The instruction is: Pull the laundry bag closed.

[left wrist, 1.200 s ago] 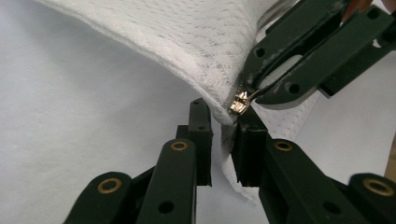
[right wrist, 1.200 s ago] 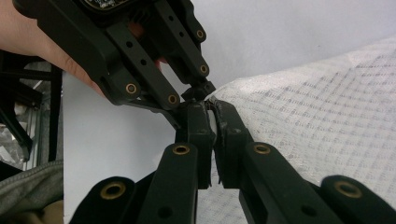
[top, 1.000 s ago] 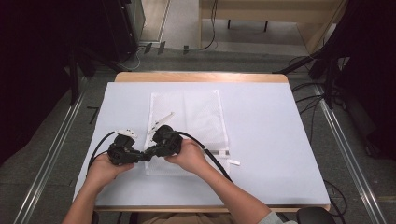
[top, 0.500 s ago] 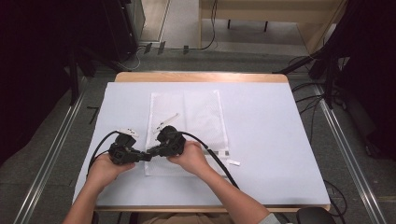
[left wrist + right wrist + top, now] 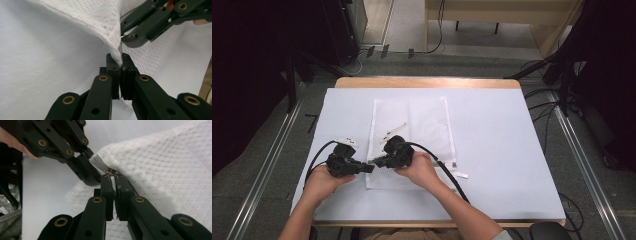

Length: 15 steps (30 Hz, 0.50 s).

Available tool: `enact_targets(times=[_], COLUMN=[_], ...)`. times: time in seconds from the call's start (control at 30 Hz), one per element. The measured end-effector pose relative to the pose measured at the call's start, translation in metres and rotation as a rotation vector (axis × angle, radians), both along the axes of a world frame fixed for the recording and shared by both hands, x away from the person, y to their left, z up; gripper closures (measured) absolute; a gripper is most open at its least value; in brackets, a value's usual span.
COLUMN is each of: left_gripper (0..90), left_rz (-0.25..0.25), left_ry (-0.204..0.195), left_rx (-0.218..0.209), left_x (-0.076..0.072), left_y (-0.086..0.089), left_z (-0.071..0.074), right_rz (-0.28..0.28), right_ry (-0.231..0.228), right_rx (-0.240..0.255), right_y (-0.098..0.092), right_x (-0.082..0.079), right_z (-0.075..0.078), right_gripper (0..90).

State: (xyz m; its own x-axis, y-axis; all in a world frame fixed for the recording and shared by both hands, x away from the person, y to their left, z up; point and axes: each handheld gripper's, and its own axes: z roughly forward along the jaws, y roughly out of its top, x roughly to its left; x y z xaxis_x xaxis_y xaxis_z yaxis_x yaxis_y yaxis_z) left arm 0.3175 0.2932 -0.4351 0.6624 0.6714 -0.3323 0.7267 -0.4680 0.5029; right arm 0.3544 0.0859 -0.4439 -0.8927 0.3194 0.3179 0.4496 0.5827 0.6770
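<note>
- Table: a white sheet covered its top, with a strip of wooden edge showing along the far side. Broad bare areas lay to the right of the bag and along the far edge; the near left part was taken up by the forearms.
- White mesh bag: it lay flat slightly left of the table's middle, long side running away from the person. Its near left corner was lifted off the sheet, as the left gripper view and the right gripper view showed.
- Left gripper: it sat at the bag's near left edge, jaws closed on the raised mesh border.
- Right gripper: it met the left one tip to tip at the same corner, jaws pinched together on the bag's edge beside a small metal zipper pull.
- White tag: it lay on bare sheet just past the bag's near right corner.
</note>
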Motion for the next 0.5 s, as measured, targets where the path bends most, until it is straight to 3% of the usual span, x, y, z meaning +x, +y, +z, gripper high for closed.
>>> enact_targets(times=[0.5], left_gripper=[88.3], left_rz=[0.011], left_ry=[-0.002], left_rx=[-0.025], left_x=[-0.002], left_y=[0.004], left_z=[0.002], right_rz=[-0.017], right_ry=[-0.005], right_rx=[-0.016], right_y=[-0.012], right_x=[0.002], right_z=[-0.005], right_gripper=[88.0])
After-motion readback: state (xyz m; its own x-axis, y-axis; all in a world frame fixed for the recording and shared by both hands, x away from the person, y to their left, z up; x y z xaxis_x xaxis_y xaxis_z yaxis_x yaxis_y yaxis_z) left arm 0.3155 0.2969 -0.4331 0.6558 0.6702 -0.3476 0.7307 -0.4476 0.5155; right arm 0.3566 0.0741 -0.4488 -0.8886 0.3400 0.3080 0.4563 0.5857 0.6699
